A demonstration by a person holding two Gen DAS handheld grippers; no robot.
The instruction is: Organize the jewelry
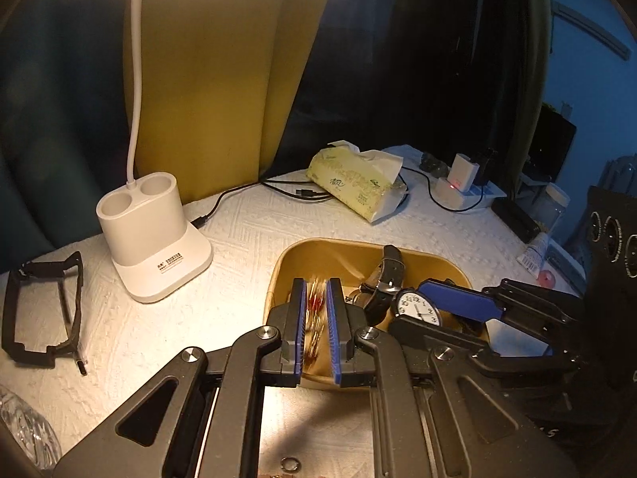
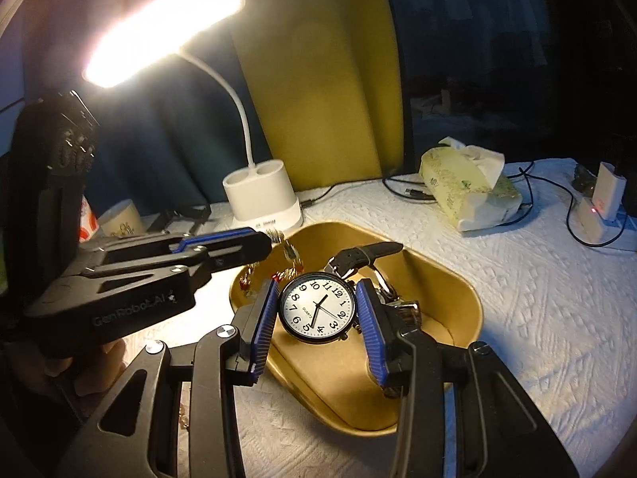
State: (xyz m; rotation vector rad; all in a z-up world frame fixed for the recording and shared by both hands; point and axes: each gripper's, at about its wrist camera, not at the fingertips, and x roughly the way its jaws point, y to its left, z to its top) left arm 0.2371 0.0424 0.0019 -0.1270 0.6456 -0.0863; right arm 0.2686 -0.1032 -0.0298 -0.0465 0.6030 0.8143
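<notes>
A gold tray (image 1: 430, 259) (image 2: 458, 298) sits on the white cloth. My left gripper (image 1: 317, 290) is shut on a gold chain with red stones (image 1: 314, 310) and holds it over the tray's left end; the chain (image 2: 290, 257) hangs from its tip in the right wrist view. My right gripper (image 2: 316, 298) is shut on a white-faced wristwatch (image 2: 316, 307) with a black strap (image 2: 370, 253), held above the tray. The watch (image 1: 418, 307) also shows in the left wrist view.
A white lamp base (image 1: 149, 235) (image 2: 262, 199) stands behind the tray. A tissue pack (image 1: 358, 183) (image 2: 469, 195), black cables (image 1: 294, 193) and a charger (image 1: 458, 183) lie at the back. A black frame (image 1: 43, 310) lies left. A small ring (image 1: 290, 464) lies near.
</notes>
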